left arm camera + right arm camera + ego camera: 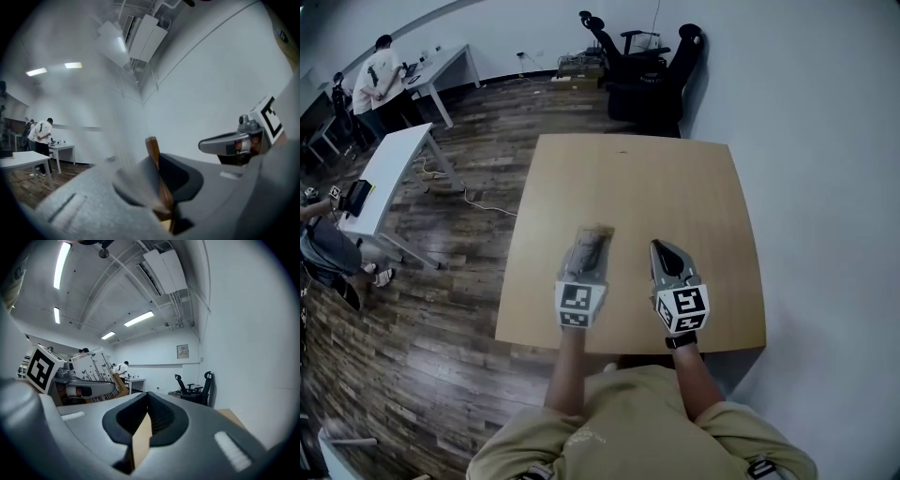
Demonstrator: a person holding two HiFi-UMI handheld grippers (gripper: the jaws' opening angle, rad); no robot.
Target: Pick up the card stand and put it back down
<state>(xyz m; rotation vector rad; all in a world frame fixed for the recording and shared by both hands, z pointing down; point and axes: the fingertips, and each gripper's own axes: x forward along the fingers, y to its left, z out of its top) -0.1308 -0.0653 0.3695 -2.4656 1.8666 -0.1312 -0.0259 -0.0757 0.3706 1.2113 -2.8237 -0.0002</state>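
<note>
The left gripper (587,246) is clamped on the wooden card stand (153,152) and holds it above the table (628,178), at nine o'clock from the right gripper (664,251), whose jaws are together on nothing. The pinch looks thin, so I think the stand may slip, or land tilted and topple.

Light wooden surface (628,178) on a dark plank floor (478,122), with a couple of black office chairs (647,56) against the wall behind it. Off left: a white desk (389,169), a loose cable (483,204), and a person in a white shirt (377,80) further back.
</note>
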